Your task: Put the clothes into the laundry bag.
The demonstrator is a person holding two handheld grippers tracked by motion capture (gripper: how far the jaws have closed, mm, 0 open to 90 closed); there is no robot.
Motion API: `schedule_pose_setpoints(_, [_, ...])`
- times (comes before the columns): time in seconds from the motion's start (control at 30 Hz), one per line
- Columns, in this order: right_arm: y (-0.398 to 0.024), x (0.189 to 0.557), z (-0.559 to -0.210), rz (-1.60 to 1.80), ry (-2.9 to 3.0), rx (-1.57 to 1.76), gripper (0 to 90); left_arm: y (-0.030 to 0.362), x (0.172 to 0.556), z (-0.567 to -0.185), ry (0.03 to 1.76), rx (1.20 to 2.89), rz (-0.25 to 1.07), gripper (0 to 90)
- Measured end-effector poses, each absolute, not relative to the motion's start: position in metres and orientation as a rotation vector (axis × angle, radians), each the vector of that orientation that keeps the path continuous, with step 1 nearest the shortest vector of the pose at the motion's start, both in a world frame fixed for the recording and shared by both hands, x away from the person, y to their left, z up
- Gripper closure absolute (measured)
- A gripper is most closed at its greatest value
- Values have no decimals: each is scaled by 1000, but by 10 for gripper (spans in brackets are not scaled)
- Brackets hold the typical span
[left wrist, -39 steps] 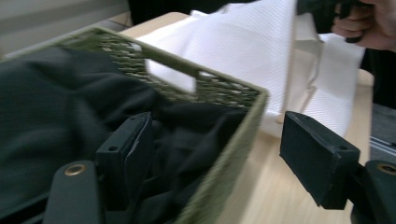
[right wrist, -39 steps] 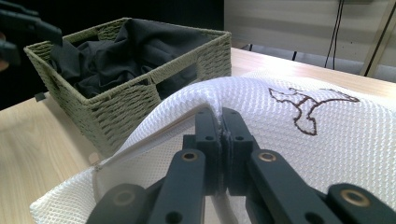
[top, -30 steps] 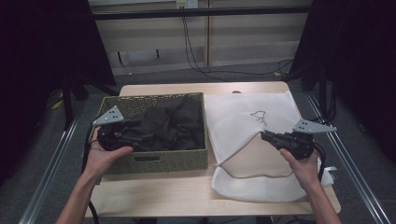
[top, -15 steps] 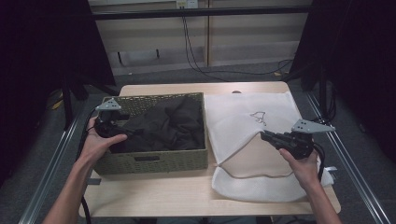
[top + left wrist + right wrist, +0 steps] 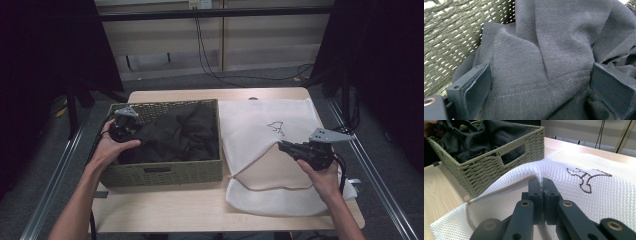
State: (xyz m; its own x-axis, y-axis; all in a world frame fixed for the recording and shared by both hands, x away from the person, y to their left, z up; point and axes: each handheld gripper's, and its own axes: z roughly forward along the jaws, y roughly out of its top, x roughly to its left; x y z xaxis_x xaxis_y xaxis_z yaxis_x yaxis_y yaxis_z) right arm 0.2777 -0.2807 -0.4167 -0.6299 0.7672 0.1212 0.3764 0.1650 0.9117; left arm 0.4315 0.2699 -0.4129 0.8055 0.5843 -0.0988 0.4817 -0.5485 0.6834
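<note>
left hand-held gripper [image 5: 131, 131]: jaws spread wide, just been opening, now sunk into the woven basket [image 5: 165, 172] at its far left corner, straddling a fold of the black garment [image 5: 175, 135]. in the left gripper view, dark grey-black cloth [image 5: 541, 62] lying between the two black pads [image 5: 477, 87], a stitched hem running across, pads not yet pressing on it. compared with a second ago: then nearer the basket's front left rim and higher, now shifted toward the back corner and lowered onto the pile. compared with half a second ago: much the same spot, only a little deeper.

right hand-held gripper [image 5: 285, 146]: jaws together, clamped on the upper lip of the white mesh laundry bag [image 5: 270, 125], lifting that edge so the mouth gapes toward the basket. in the right gripper view, pinched mesh [image 5: 541, 182] rising in a ridge over the closed jaws, zip edge [image 5: 499, 192] curving down to the desk [image 5: 446, 192]. unchanged against both earlier frames: same place, same pinch, bag held open.

likely meaning for the work: opening done, bag ready, left side set for a close on the garment and a lift across into the bag. garment itself bunched inside the basket, filling most of it, none of it in the bag yet.
</note>
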Motion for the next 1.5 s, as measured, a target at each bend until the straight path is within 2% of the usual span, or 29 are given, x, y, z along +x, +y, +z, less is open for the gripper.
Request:
schedule_pose_setpoints(0.3, [-280, 278, -417, 1458, 2082, 1086, 870, 252, 435, -428, 680, 2384, 31, 7])
schedule_pose_setpoints(0.37, [-281, 278, -417, 1458, 2084, 1086, 870, 244, 431, -432, 672, 2439, 63, 0])
schedule_pose_setpoints(0.67, [-279, 278, -417, 1457, 2083, 1091, 870, 232, 426, -440, 649, 2432, 48, 0])
schedule_pose_setpoints(0.73, [-279, 279, -417, 1457, 2087, 1086, 870, 230, 426, -444, 596, 2486, 75, 0])
schedule_pose_setpoints(1.13, [-278, 280, -419, 1440, 2099, 1076, 870, 226, 433, -465, 603, 2461, 57, 0])
schedule_pose_setpoints(1.5, [-276, 280, -420, 1429, 2107, 1073, 869, 212, 438, -471, 581, 2608, 54, 0])
